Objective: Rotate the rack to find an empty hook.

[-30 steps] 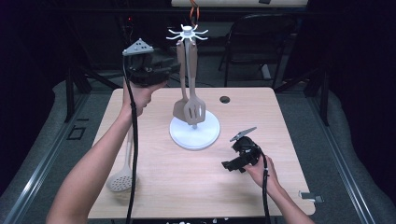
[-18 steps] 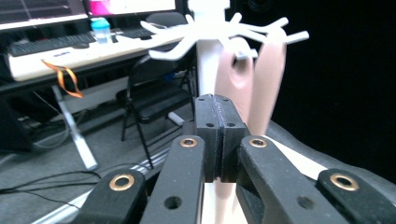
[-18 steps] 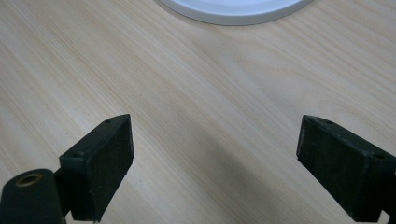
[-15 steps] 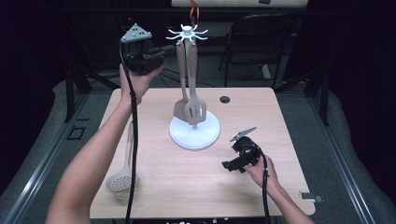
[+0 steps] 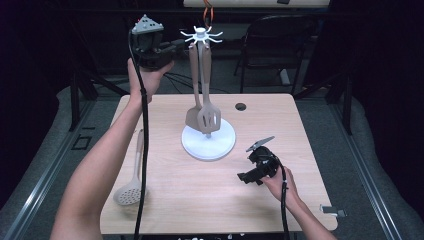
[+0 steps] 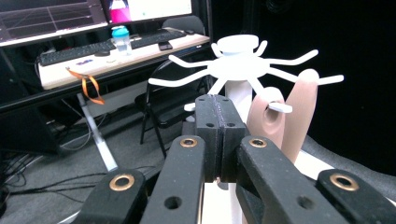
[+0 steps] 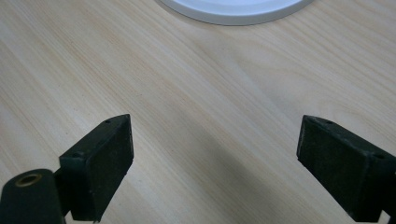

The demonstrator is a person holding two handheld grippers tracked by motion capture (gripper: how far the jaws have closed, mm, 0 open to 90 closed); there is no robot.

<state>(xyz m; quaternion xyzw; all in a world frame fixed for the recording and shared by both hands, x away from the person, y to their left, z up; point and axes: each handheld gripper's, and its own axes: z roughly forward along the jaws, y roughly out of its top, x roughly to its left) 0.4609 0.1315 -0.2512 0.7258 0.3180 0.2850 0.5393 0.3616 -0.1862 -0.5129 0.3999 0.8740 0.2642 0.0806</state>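
Left claw raised beside top of white utensil stand, jaws pressed together, nothing between; jaws just been closing. Stand's hook arms just beyond claw tips, not touching. Two tan spatulas hanging from hooks, just past claw and below it, handle loops right behind jaw tips in left gripper view. Right claw low over bench, jaws wide apart, empty; stand's round base ahead of it. Slotted spoon flat on bench, well below left claw.
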